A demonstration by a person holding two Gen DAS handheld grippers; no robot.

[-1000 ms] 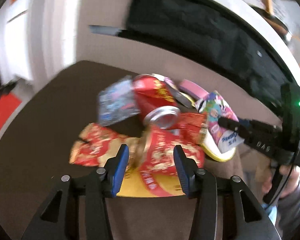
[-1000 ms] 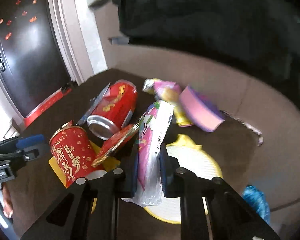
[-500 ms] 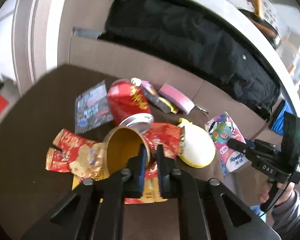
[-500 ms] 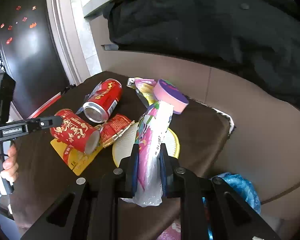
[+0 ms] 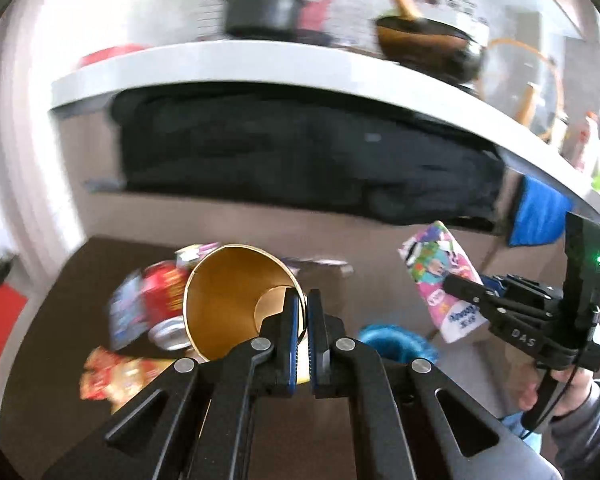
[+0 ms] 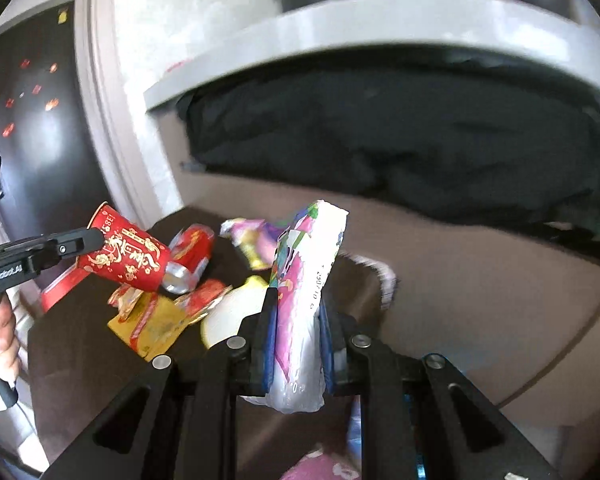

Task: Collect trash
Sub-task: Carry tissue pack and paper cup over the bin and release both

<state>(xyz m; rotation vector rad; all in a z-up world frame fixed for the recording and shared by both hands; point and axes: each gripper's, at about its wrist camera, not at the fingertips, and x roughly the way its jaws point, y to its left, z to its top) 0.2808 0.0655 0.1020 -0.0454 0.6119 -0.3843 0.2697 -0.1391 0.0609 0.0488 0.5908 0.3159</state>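
My left gripper [image 5: 303, 300] is shut on the rim of a red paper cup [image 5: 228, 296] with a gold inside, held above the dark brown table [image 5: 60, 320]; the cup also shows in the right wrist view [image 6: 128, 254]. My right gripper [image 6: 298, 304] is shut on a pink and white tissue pack [image 6: 304, 280], lifted off the table; it shows at the right of the left wrist view [image 5: 440, 276]. A red drink can [image 5: 166, 300], red snack wrappers [image 5: 116, 372] and a yellow-rimmed round lid [image 6: 236, 312] lie on the table.
A blue-rimmed bag [image 5: 392, 340] sits low past the table's right end. A black coat [image 5: 300, 160] hangs under a white counter [image 5: 260, 64] with pots behind the table. A beige panel [image 6: 460, 280] stands behind the table.
Both grippers have risen and tilted up. The left has lifted the red cup off the table. The right has carried the tissue pack higher and further right.
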